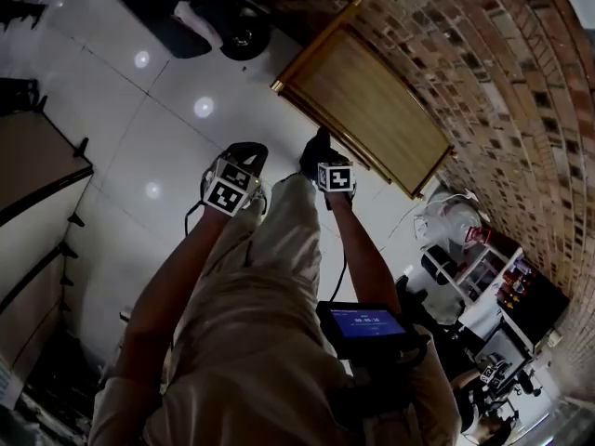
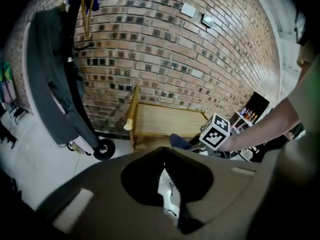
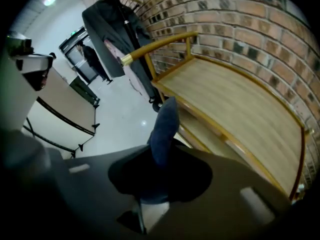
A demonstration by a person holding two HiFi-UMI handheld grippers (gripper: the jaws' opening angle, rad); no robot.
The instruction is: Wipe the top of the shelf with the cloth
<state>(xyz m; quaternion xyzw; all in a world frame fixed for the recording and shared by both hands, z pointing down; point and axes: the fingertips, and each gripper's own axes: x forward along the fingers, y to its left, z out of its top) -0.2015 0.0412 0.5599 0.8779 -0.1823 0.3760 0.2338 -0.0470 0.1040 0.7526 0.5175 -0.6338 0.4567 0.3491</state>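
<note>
Cloth, clamped in right gripper, is held mid-frame just short of shelf top, ready for wiping; left gripper is closed, empty.

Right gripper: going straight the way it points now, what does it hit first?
Probably the shelf, at its front rail near the corner, met by the tip of the cloth that the right gripper holds. Depth is unclear; it might slip just past, toward the floor.

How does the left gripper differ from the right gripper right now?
The right gripper is shut on a dark blue cloth; the left gripper holds nothing, jaws nearly together. The right gripper is nearer the light wooden shelf than the left gripper. Both face that shelf.
</note>
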